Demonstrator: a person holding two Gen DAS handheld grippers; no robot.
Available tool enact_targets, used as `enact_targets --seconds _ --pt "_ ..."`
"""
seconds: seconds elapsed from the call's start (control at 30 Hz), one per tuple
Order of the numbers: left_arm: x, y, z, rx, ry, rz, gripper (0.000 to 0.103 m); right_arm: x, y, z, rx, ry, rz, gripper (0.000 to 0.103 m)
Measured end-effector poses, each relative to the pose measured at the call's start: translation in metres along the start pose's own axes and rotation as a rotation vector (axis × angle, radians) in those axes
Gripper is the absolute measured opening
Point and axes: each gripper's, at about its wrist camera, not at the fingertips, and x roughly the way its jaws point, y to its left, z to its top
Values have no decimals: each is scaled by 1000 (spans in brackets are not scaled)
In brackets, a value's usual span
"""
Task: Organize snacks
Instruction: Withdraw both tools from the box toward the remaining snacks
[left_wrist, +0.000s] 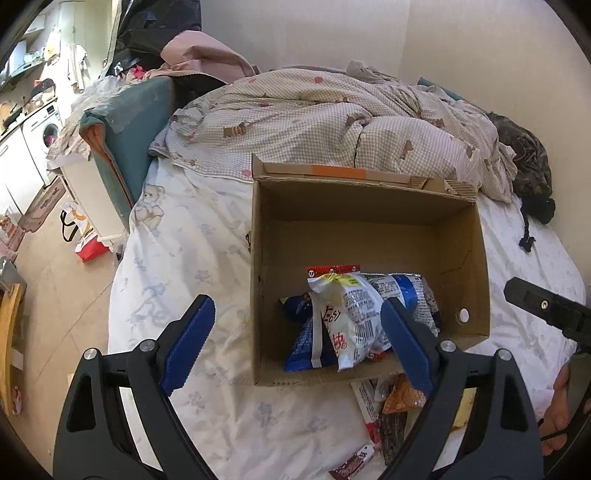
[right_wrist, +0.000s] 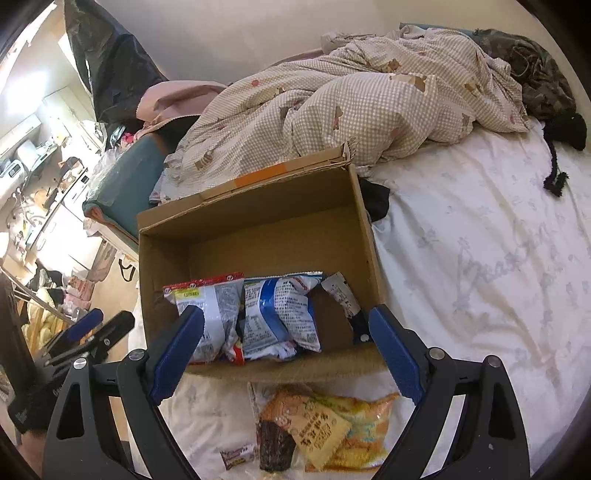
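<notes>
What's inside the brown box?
The cardboard box holds snack bags: a white bag with a red top, a blue-and-white bag and a small packet. Anything beneath them is covered.

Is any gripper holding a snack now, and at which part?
Nothing is held. The left gripper and the right gripper both stand open and empty above the cardboard box.

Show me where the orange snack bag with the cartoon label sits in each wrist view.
Left wrist: orange snack bag peeks out at lower right, just below the cardboard box.
Right wrist: orange snack bag lies bottom centre, on the sheet before the box.
Shared landmark: the box's orange tape strip.
</notes>
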Motion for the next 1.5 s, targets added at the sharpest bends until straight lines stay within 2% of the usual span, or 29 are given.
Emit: enact_targets --seconds 0.23,0.43,0.87,1.03,1.13,1.23,1.37,1.4,1.5 --pt "-22 5 -7 -14 -29 -11 89 -21 -17 -21 94 13 18 93" --pt "-42 8 -20 -17 -43 -18 89 -33 -19 -38 116 22 18 93" --pt "-57 8 -44 -28 -19 -33 89 -40 -21 -65 143 61 17 93" --pt "-52 6 -53 -31 15 -24 89 -37 -30 -72 157 93 -20 93" --pt "-37 5 -60 -38 89 -33 89 -34 -39 -76 185 112 -34 93" --pt "-15 -3 -73 -34 199 -43 89 -33 -51 -79 210 122 -65 93" --pt "15 -21 -96 -9 343 -93 89 -33 -61 -78 244 132 -62 93" --pt "25 -28 -103 19 387 -85 89 -32 -64 -78 261 138 -54 93" --pt "51 -48 -123 134 499 -68 78 -26 -67 -78 292 160 -36 93"
